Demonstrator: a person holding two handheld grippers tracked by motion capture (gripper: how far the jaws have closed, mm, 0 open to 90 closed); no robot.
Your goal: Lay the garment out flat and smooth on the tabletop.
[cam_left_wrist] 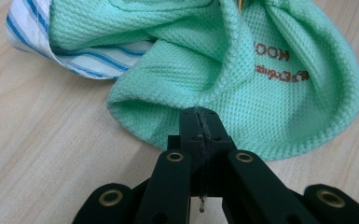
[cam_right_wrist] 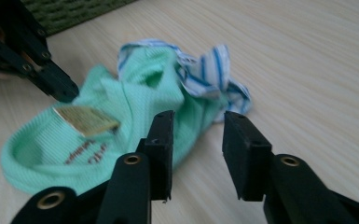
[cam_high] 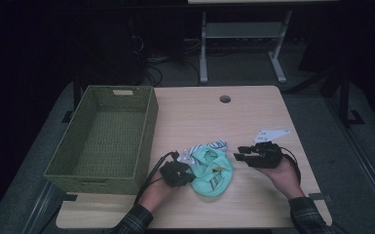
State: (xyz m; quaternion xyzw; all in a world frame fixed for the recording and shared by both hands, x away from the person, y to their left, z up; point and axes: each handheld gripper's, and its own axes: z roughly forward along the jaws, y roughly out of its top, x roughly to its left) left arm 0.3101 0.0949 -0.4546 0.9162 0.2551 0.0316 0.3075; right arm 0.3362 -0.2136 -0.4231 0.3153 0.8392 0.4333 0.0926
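Pale wood table [cam_high: 253,122] sits under dim light, with a green woven basket [cam_high: 104,139] at 9 o'clock along its left edge and a round cable hole [cam_high: 225,99] at 12. Near my edge lies a mint-green sock [cam_high: 214,173], bunched against a blue-and-white striped sock [cam_high: 213,145] just beyond it at 12 o'clock. My left gripper [cam_left_wrist: 199,122] has its fingers pressed shut, tips against the green sock's rim. My right gripper [cam_right_wrist: 196,140] hovers at the socks' 3 o'clock, its 2 fingers spread apart and holding nothing.
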